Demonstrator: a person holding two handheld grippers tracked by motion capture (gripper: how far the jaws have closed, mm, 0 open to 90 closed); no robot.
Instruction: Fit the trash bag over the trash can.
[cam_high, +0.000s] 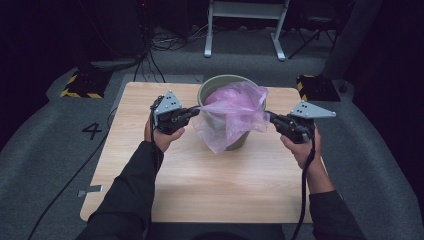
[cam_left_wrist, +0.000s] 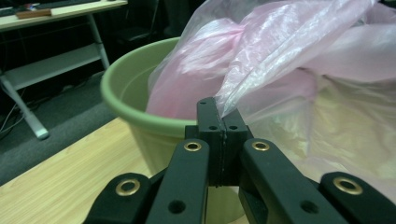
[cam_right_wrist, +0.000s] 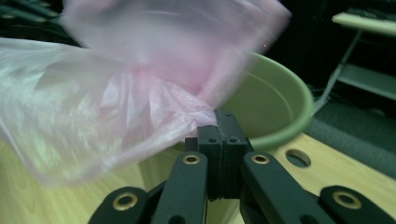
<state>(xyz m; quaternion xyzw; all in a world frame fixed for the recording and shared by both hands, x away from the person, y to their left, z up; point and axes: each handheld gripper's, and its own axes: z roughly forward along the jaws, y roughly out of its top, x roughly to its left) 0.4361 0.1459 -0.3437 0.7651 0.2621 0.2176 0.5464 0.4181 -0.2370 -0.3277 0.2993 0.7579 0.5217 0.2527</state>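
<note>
I am pinching the thin translucent pink plastic bag (cam_high: 232, 112) with both my left gripper (cam_left_wrist: 218, 112) and right gripper (cam_right_wrist: 219, 122), one edge apiece, just above the pale green plastic bucket (cam_high: 235, 142). Probably I am spreading its mouth; next comes stretching it over the rim.

Pink bag (cam_right_wrist: 140, 84) blurred, hides most of bin (cam_right_wrist: 271, 107) mouth

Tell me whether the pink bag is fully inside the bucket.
Partly out: the pink bag drapes over the bucket rim, each side pinched by a gripper.
</note>
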